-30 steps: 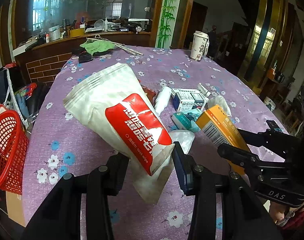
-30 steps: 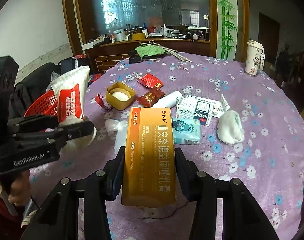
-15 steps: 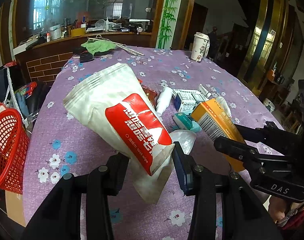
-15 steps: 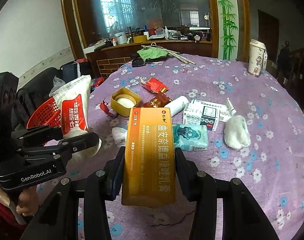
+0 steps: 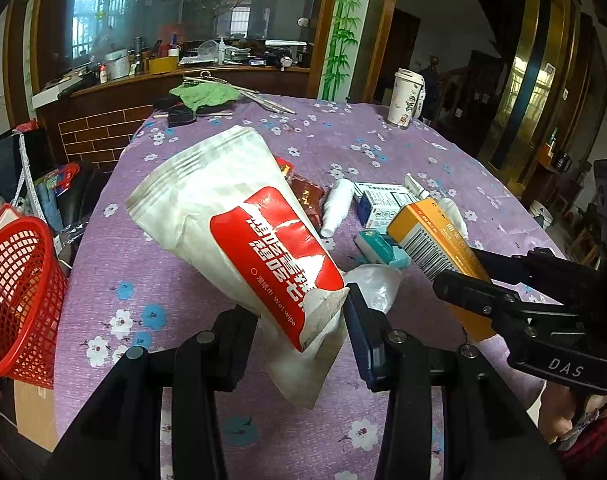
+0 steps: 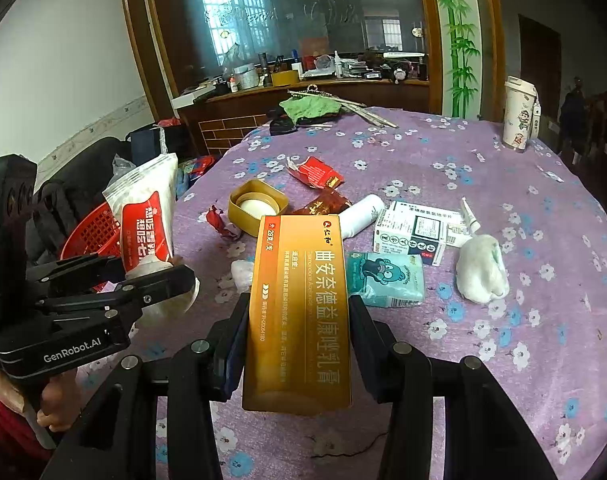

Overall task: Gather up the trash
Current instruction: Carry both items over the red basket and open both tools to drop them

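Purple flowered cloth (image 6: 443, 160) covers the round table, and its near-left edge drops off just beside the red mesh basket (image 5: 15, 296), which stands below the rim on my left. My left gripper (image 5: 303, 324) pinches the lower end of a white and red wet-wipe pack (image 5: 239, 236), lifted clear of the cloth and tilted up to the left. My right gripper (image 6: 299, 340) is clamped on the long sides of an orange medicine box (image 6: 299, 304), held above the near part of the table with its length pointing away from me. The two grippers hang side by side with a gap between them.

Bare cloth lies at the near edge under both grippers and along the right side of the table; the far half is open too, apart from a paper cup (image 6: 519, 116) near the far right rim and a green cloth (image 6: 311, 106) at the back edge. The litter sits in the middle.

Only the right wrist view shows the yellow lid (image 6: 257, 206) and the torn red wrappers (image 6: 315, 172), which the wipe pack hides in the left view. Both views show the teal tissue packet (image 6: 387, 276), white tube (image 6: 361, 214), white printed box (image 6: 415, 232) and wadded tissue (image 6: 481, 268). The left view shows the basket's full depth.
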Available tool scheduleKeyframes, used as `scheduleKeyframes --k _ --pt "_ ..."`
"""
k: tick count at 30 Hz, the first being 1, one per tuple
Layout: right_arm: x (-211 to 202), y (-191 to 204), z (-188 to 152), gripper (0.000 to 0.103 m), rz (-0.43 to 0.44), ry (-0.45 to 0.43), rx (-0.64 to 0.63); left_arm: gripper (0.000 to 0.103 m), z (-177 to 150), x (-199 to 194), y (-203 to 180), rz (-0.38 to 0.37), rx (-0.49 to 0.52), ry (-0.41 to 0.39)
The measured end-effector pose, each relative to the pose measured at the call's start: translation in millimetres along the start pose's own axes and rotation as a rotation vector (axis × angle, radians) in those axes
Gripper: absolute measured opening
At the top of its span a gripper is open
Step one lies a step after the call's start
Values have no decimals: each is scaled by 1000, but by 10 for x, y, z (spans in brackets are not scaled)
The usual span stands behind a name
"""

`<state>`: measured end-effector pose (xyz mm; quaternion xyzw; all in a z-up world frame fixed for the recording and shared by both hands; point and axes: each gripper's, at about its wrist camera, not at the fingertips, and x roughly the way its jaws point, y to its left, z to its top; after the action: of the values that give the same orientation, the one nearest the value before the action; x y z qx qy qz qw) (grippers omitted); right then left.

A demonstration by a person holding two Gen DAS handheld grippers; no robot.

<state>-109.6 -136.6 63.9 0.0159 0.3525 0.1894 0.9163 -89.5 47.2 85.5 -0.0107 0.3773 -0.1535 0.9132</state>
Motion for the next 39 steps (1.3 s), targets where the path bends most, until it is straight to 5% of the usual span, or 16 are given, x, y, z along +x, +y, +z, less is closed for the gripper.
scheduleKeyframes --k 13,26,34,39 --pt "159 408 376 51 111 34 -53 42 80 -451 589 81 -105 -80" --pt "910 1744 991 51 321 122 -160 42 -157 -826 2056 297 -300 -51" --pt "1491 2461 1256 51 427 175 -166 42 -198 -735 2627 346 -351 -8" --pt "1776 2700 1328 57 482 187 -136 58 -252 -759 2737 349 -381 -16"
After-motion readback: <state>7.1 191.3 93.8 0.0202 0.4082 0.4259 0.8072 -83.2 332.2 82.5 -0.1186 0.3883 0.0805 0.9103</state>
